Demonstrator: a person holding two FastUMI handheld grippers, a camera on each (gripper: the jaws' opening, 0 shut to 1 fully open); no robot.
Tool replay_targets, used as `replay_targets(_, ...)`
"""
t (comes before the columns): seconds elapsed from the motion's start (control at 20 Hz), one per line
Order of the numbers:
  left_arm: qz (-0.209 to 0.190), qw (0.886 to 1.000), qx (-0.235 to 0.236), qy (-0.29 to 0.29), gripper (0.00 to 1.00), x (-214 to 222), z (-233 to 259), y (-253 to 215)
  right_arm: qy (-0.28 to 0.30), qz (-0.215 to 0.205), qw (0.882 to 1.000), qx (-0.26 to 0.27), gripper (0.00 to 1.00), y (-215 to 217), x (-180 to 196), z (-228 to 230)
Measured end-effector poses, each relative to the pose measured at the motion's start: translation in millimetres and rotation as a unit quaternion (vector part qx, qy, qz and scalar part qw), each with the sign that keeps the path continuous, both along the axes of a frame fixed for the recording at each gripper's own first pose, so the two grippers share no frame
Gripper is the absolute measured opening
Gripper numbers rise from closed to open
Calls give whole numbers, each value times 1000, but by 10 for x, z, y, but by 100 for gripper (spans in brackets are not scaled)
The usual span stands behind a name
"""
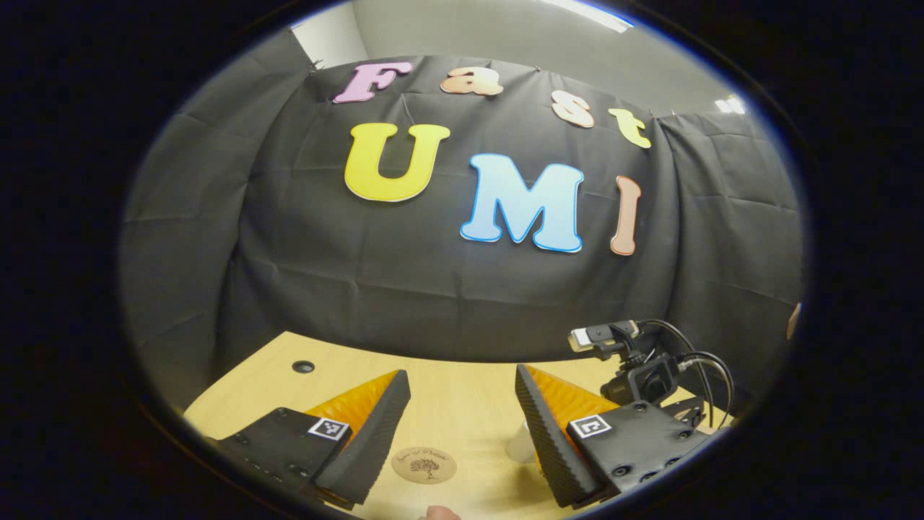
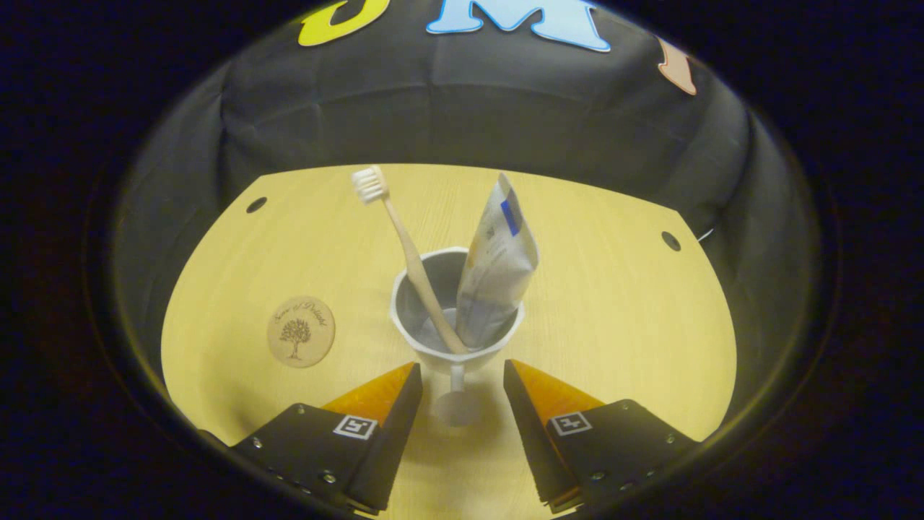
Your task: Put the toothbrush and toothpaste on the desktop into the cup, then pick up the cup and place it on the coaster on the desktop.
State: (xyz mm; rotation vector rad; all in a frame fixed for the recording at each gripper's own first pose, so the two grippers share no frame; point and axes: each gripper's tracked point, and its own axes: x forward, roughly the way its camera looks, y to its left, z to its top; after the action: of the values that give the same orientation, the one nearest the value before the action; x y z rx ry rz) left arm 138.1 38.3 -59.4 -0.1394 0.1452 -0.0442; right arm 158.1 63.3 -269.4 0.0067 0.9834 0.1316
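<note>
In the right gripper view the white cup [image 2: 456,318] stands upright on the wooden table [image 2: 613,303], near the middle. It holds 2 things: the toothbrush [image 2: 406,253], leaning left with its bristle head up, and the toothpaste [image 2: 495,266] tube, standing at the right side of the cup. The right gripper [image 2: 462,393] is spread, its 2 fingers either side of the cup's stem and foot, not touching them. The round coaster [image 2: 300,331] lies flat to the left of the cup, apart from it.

In the left gripper view the left gripper [image 1: 462,404] is spread above the table, with the coaster [image 1: 424,465] between and below its fingers.
</note>
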Motion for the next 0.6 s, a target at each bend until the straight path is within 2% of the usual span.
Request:
replay_targets(0.25,6,1000,-11,9,95,-21,-69,49,42,9,999,4,71,63,-31,-154)
replay_targets(0.5,13,1000,-19,17,92,-32,-141,108,60,12,998,0,71,78,9,-240)
replay_targets(0.55,15,999,-21,18,95,-37,-155,117,64,10,998,-2,58,58,17,-210)
replay_targets(0.6,16,999,-23,20,92,-44,-162,126,69,8,998,-2,54,56,21,-259)
